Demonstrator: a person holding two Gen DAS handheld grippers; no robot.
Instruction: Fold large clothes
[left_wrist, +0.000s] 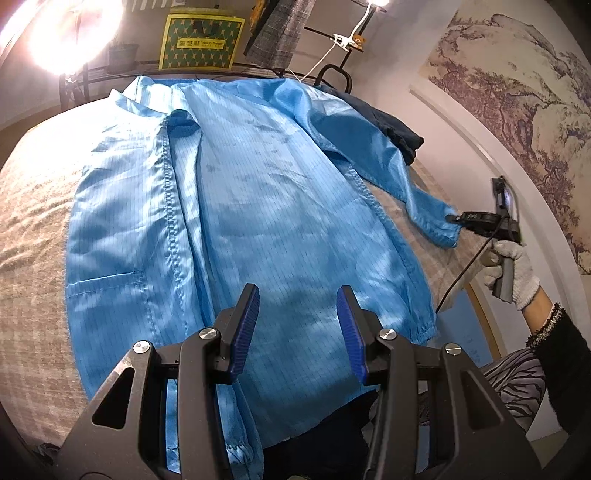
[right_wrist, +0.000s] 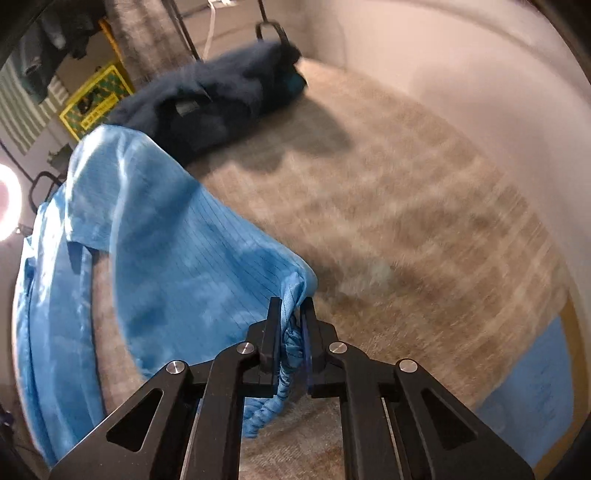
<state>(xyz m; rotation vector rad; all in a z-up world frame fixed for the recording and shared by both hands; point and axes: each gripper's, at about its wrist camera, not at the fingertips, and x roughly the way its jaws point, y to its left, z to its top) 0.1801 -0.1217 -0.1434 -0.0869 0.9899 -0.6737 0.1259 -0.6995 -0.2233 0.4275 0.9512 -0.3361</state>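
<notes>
One blue coat (left_wrist: 236, 206), spread front-up across the beige bed cover (left_wrist: 33, 236), collar at the far end near the rack (left_wrist: 92, 70), zip line running down its length, one patch pocket on the near panel beside the zip. Two sleeves counted: one lying along the coat's near hem with its elastic cuff close to the camera, the other stretched sideways off the coat's shoulder. One dark navy garment (right_wrist: 207, 107), heaped just beyond that same shoulder, touching the coat's upper edge. One yellow-and-green box (left_wrist: 201, 42) on the rack behind the collar, one round lamp (left_wrist: 79, 33) glaring beside it, one grey checked cloth (left_wrist: 280, 31) hanging over the rack, one landscape mural (left_wrist: 517, 96) on the wall past the stretched sleeve.

Two grippers. Left gripper (left_wrist: 298, 332) hovering above the coat's lower body, blue-padded fingers (left_wrist: 245, 325) spread wide apart, nothing between them, pointed up the coat toward the collar. Right gripper (right_wrist: 291, 332) off the coat's sleeve side, held in a white-gloved right hand (left_wrist: 511, 273), wrist cocked upward, forearm in a dark sleeve reaching out from the body. Jaws pinched nearly together on the bunched elastic sleeve cuff (right_wrist: 288, 343), blue fabric squeezed between the fingers, sleeve lifted clear of the bed cover and drawn taut back to the coat's shoulder. Bed cover blurred in the right wrist view
</notes>
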